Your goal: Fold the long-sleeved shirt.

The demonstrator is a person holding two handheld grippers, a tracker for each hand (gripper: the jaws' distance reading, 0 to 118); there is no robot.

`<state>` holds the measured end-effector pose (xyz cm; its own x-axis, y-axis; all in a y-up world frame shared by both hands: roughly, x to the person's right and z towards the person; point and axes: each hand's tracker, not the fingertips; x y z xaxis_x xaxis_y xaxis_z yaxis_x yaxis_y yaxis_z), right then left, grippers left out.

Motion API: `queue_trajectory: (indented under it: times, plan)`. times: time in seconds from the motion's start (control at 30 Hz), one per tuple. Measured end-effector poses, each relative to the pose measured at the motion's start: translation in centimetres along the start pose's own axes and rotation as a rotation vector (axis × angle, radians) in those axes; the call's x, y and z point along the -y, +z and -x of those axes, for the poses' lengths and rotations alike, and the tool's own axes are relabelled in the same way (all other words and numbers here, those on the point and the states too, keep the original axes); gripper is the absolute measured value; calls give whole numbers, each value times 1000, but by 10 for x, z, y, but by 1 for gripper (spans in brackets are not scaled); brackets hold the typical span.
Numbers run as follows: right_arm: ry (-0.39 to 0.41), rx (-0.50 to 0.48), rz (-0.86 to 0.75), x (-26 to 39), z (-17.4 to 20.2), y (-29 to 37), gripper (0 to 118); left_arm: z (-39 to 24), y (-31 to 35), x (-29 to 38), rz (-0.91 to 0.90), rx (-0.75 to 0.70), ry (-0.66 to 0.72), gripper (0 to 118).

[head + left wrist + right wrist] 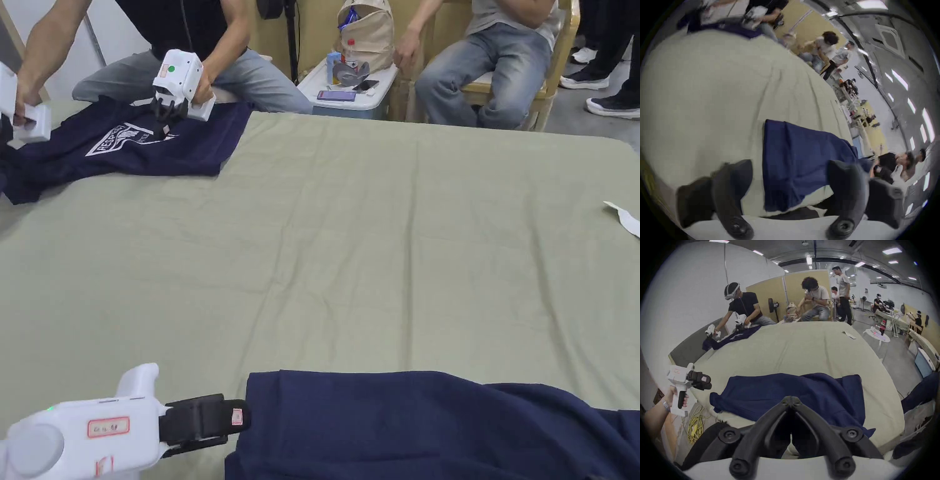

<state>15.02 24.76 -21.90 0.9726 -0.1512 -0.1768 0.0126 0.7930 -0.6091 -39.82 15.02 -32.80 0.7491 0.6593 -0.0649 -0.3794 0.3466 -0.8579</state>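
Head view: navy long-sleeved shirt (437, 425) lies along the near edge of the pale green sheet (375, 250), bunched toward the right. Left gripper (240, 417) enters from bottom left, black jaws pointing right, tips just beside the shirt's left edge; contact can't be told, and jaw gap is unclear from this angle. Across the sheet, another person (187, 37) works two white grippers on a second navy shirt with a white print (131, 147).

Left gripper view: own jaws spread wide, one at left and one at right of the frame bottom. Shirt (799, 162) sits between and beyond them, its straight edge nearer the left jaw, nothing pinched. Picture is blurred.

Right gripper view: right gripper (791, 400) has its jaws closed tip to tip, tips over the shirt's (778, 391) near-middle part; whether any cloth is caught between them can't be told. Left gripper (707, 382) is held in a hand (678, 395) at far left, just beside the shirt's left end, jaws looking apart.
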Motion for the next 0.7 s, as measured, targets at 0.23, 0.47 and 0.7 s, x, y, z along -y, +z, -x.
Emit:
queue_trajectory:
  times: [0.23,0.47,0.7]
  plan:
    - [-49,45,53,9,-12,4,1,16,-62,-16,137,48,202,97]
    - [-56,41,90,13,-17,1,1,-18,-102,-8,215,257,183,97]
    - [-59,15,89,12,-17,0,1,-42,-129,-13,261,293,162,75]
